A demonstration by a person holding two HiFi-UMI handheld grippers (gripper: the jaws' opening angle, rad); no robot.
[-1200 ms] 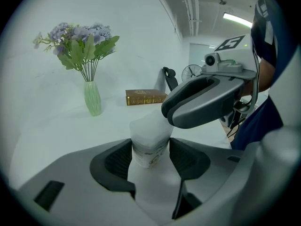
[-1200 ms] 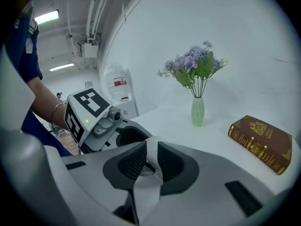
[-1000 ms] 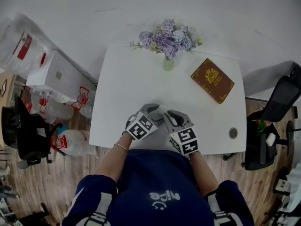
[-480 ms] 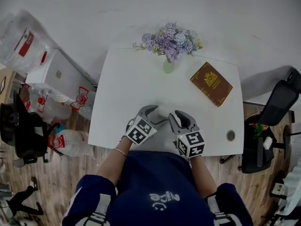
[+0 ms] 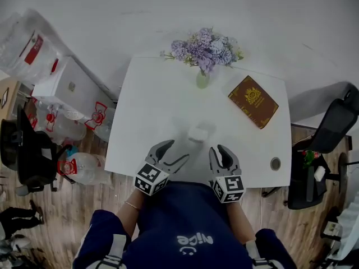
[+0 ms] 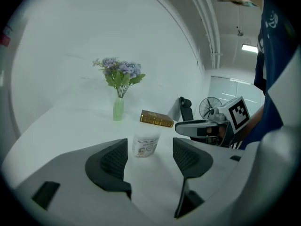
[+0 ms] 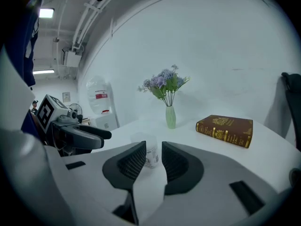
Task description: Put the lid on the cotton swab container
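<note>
Left tool over desk near edge, jaws opening, nothing between. Cotton swab container upright mid-desk, at its 1 o'clock, standing free. Right tool: container at 11 o'clock, jaws narrowly apart, empty.

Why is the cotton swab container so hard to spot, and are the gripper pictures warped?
Head view: the pale cotton swab container nearly blends into the bright white table, casting only a faint shadow. Left gripper view: fisheye curving, dark corners, yet the container's label shows. Right gripper view: same warp, a ceiling light bright at upper left.
</note>
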